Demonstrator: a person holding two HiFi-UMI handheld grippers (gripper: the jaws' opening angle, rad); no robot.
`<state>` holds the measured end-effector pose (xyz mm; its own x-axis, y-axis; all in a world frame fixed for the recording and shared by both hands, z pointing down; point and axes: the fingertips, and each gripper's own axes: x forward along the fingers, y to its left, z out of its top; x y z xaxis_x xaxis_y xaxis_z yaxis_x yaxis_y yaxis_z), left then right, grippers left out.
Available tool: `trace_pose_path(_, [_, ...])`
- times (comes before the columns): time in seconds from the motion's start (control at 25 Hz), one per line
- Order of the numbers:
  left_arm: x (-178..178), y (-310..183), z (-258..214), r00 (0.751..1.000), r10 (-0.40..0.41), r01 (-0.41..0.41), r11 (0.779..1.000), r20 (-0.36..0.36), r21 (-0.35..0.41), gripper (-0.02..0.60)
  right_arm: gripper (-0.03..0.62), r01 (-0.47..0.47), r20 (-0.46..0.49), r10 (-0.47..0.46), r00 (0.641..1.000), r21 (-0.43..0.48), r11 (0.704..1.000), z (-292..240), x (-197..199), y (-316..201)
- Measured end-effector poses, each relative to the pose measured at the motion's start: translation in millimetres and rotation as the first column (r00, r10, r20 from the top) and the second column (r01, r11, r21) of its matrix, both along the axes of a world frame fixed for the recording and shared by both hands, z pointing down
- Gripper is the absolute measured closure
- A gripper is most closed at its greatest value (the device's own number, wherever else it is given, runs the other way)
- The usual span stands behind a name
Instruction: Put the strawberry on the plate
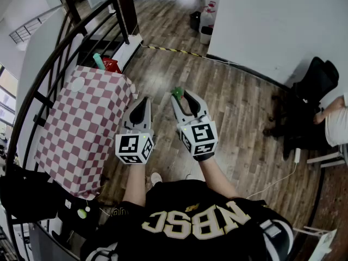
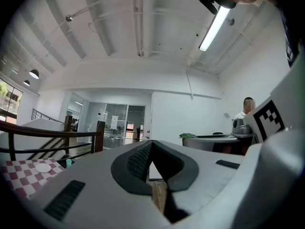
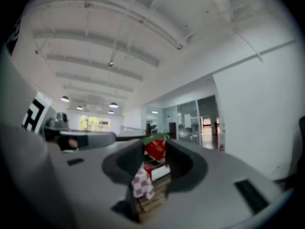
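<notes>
My right gripper (image 1: pixel 182 94) is shut on a red strawberry with a green leafy top (image 1: pixel 178 92), held in the air over the wooden floor, to the right of the table. In the right gripper view the strawberry (image 3: pixel 155 148) is pinched between the jaw tips. My left gripper (image 1: pixel 145 100) hangs beside it, shut and empty; its dark pads (image 2: pixel 138 159) meet at the tip. A small white plate (image 1: pixel 78 84) lies at the far end of the table with the red-and-white checked cloth (image 1: pixel 81 129), left of both grippers. In the left gripper view the plate (image 2: pixel 43 167) lies low at the left.
A dark stair railing (image 1: pixel 81 31) curves behind the table. A red and a teal object (image 1: pixel 107 64) stand past its far end. A seated person (image 1: pixel 336 118) and a black chair (image 1: pixel 312 86) are at the right. A small pale ball (image 1: pixel 82 213) lies near my feet.
</notes>
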<state>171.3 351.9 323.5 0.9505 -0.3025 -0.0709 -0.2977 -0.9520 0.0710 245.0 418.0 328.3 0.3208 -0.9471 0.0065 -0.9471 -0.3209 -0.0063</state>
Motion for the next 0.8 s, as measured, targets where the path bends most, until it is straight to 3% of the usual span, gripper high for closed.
trace_pose_path(0.44, [-37.2,-37.1,6.1,0.999,-0.041,0.041,0.999,0.005,-0.003,0.572,0.447,0.021,0.028,-0.02,0.999,-0.024,0.999,10.3,-28.3,-43.2])
trace_pose_path(0.8, [-136.4,-105.2,4.4,0.981,-0.193,0.193,0.981,0.005,0.016,0.572,0.447,0.191,0.045,-0.191,0.981,-0.006,0.981,12.3,-121.7,-136.8])
